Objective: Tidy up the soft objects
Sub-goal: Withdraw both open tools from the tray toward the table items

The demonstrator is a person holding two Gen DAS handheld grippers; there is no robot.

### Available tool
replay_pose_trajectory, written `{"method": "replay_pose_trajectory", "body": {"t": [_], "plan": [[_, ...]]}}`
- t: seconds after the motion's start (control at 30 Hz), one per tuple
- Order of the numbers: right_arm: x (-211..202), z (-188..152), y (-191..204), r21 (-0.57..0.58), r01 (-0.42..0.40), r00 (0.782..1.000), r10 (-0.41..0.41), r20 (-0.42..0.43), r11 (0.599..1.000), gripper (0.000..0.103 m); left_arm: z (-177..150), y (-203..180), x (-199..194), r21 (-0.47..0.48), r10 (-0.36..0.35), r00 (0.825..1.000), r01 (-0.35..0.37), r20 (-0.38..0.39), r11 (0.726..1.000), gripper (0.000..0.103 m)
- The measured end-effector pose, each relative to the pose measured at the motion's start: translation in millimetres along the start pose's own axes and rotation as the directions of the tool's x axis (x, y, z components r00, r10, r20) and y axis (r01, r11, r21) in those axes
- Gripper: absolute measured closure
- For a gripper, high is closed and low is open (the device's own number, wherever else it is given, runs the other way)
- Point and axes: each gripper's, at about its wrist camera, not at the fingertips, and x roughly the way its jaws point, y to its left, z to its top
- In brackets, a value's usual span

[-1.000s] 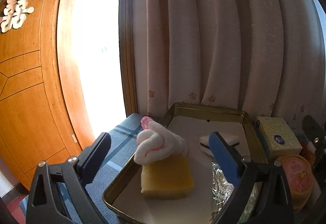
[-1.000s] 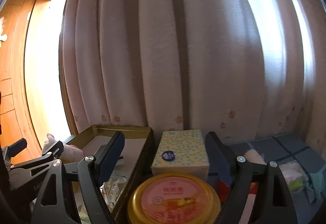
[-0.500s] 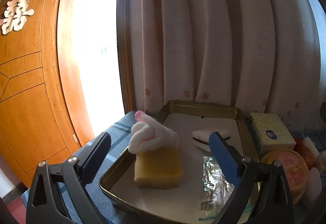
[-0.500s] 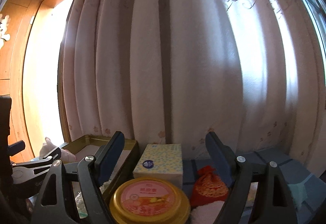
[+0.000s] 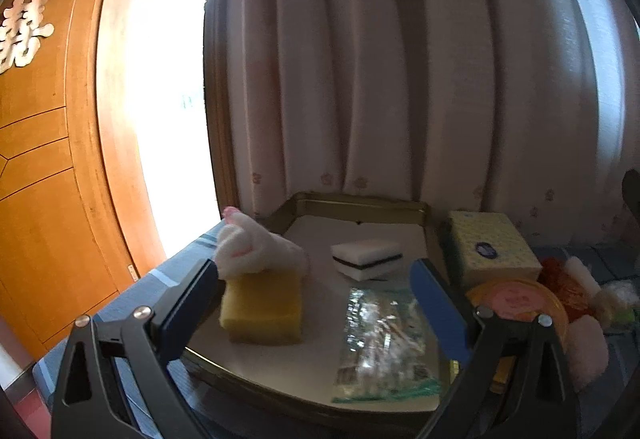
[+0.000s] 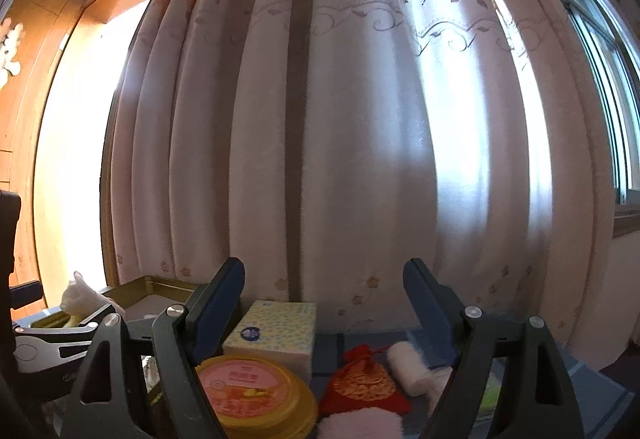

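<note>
Curtain (image 6: pixel 320 159) hangs behind the bench (image 5: pixel 176 271). The tray (image 5: pixel 360 205) holds a yellow sponge (image 5: pixel 262 309) with a towel (image 5: pixel 256 251) on it, a white sponge (image 5: pixel 366 255) and a packet (image 5: pixel 380 335), all beyond the wide-open, empty left tool (image 5: pixel 316 303). Right tool (image 6: pixel 324 307) gapes empty above tub (image 6: pixel 256 395), pouch (image 6: pixel 362 385) and roll (image 6: pixel 408 367)

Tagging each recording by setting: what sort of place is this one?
Most likely a room in a home, beside a window. Floor-length floral curtains hang behind a table with a blue checked cloth, a wooden door bears a double-happiness ornament, and household bits like a tissue box sit about.
</note>
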Motion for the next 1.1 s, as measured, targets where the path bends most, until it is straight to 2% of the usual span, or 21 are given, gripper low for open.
{"method": "replay_pose_trajectory", "body": {"t": [0.27,0.43,0.73,1.1], "plan": [[-7.3,-0.8,-29.0,-0.008,0.046,0.999,-0.046,0.014,0.999,0.020,-2.6,-18.8,-4.7,0.007,-0.036,0.999,0.036,-0.013,0.999,0.005],[-10.6,-1.5,-55.7,0.012,0.099,0.995,-0.099,0.012,0.995,0.020,-5.0,-32.0,-18.1,0.032,-0.051,0.999,0.050,0.006,0.998,0.005],[-13.8,-3.8,-108.2,0.023,0.199,0.980,-0.199,-0.011,0.980,0.020,-8.5,-63.3,-31.9,0.060,-0.131,0.991,0.131,-0.008,0.990,0.005],[-23.4,-7.5,-174.4,0.069,0.319,0.947,-0.315,-0.059,0.945,0.020,-15.5,-108.4,-51.2,0.147,-0.255,0.966,0.259,-0.043,0.955,0.005]]}}
